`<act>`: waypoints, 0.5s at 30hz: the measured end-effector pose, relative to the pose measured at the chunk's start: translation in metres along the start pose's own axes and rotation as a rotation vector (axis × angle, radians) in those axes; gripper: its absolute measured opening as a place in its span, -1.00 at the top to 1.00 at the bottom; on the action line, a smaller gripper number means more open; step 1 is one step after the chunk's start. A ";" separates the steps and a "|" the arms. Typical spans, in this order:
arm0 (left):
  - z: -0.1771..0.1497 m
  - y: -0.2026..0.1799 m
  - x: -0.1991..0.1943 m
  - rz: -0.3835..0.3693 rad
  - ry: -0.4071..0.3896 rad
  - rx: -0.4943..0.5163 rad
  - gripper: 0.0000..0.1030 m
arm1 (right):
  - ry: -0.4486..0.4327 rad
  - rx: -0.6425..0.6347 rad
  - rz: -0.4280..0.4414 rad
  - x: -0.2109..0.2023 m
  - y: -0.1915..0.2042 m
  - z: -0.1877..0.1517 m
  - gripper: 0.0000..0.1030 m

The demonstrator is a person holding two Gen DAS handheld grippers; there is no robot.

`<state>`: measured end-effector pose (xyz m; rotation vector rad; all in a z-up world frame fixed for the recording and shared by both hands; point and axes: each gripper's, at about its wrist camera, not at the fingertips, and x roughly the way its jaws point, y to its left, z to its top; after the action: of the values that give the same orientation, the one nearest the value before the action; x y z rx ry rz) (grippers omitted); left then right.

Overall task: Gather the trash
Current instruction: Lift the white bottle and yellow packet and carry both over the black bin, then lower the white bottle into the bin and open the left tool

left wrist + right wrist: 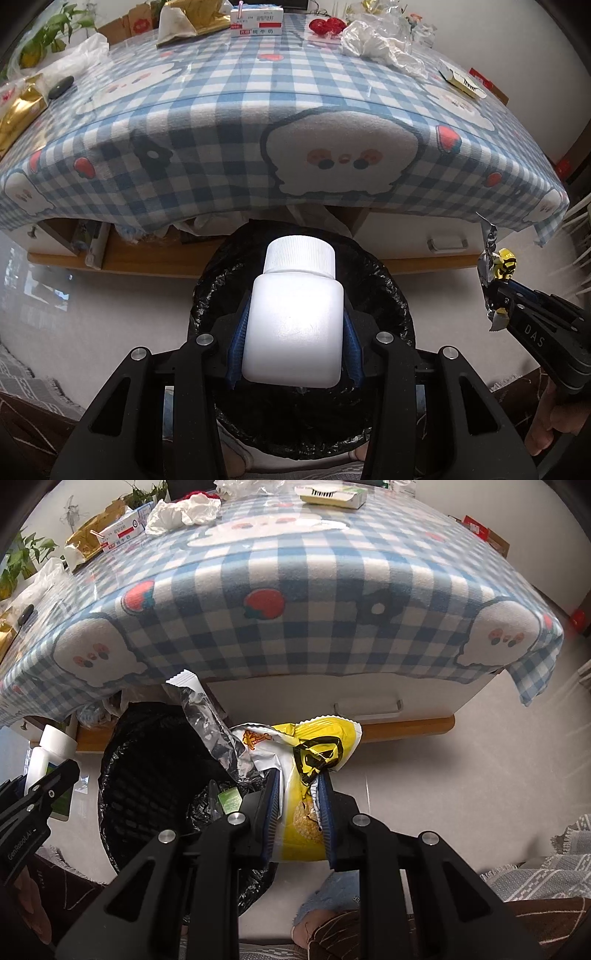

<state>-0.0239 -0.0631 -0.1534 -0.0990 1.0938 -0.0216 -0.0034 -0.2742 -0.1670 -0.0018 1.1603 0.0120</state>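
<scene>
My left gripper (295, 325) is shut on a white plastic bottle (295, 325) with a ribbed white cap, held straight over the black-lined trash bin (391, 306) on the floor. My right gripper (297, 797) is shut on a yellow and white snack wrapper (314, 749) whose silvery inside flaps toward the trash bin (147, 768) at its left. In the left wrist view the right gripper (498, 299) shows at the right edge with the wrapper (506, 262). In the right wrist view the left gripper (40, 790) and bottle (48, 753) appear at the left edge.
A table under a blue checked cloth (236, 110) stands just beyond the bin, bearing a milk carton (256, 22), crumpled white plastic (373, 46), gold foil (18, 110) and a flat box (332, 494). White drawers (369, 705) sit under the table. A patterned rug (546, 871) lies at right.
</scene>
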 end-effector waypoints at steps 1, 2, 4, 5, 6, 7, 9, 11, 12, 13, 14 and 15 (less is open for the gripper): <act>0.000 -0.001 0.004 0.001 0.002 0.002 0.18 | 0.006 -0.001 -0.002 0.004 0.001 0.000 0.62; -0.001 -0.001 0.007 0.002 0.005 0.004 0.18 | 0.011 -0.002 -0.002 0.008 0.003 0.000 0.62; -0.001 -0.002 0.015 0.006 0.017 0.005 0.18 | 0.022 -0.005 -0.005 0.015 0.005 0.000 0.62; -0.002 -0.003 0.019 0.005 0.022 0.004 0.18 | 0.026 -0.005 -0.005 0.018 0.006 0.000 0.62; -0.002 -0.004 0.022 0.006 0.027 0.004 0.18 | 0.030 -0.006 -0.005 0.022 0.007 0.000 0.62; -0.002 -0.004 0.026 0.006 0.030 0.007 0.18 | 0.035 -0.008 -0.007 0.024 0.008 0.000 0.62; -0.004 -0.006 0.033 0.007 0.037 0.012 0.18 | 0.046 -0.014 -0.011 0.030 0.009 -0.001 0.62; -0.005 -0.005 0.042 0.006 0.054 0.014 0.18 | 0.053 -0.017 -0.014 0.035 0.009 -0.001 0.62; -0.005 -0.006 0.045 0.005 0.060 0.017 0.18 | 0.056 -0.018 -0.016 0.037 0.009 -0.001 0.62; -0.005 -0.007 0.048 0.006 0.064 0.020 0.18 | 0.060 -0.017 -0.018 0.039 0.008 -0.001 0.62; -0.005 -0.009 0.051 0.004 0.067 0.024 0.18 | 0.063 -0.014 -0.018 0.041 0.007 -0.001 0.62; -0.005 -0.011 0.054 0.002 0.070 0.029 0.18 | 0.067 -0.010 -0.019 0.042 0.007 -0.001 0.62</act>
<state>-0.0036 -0.0777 -0.2024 -0.0718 1.1630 -0.0388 0.0127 -0.2669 -0.2057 -0.0218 1.2275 0.0009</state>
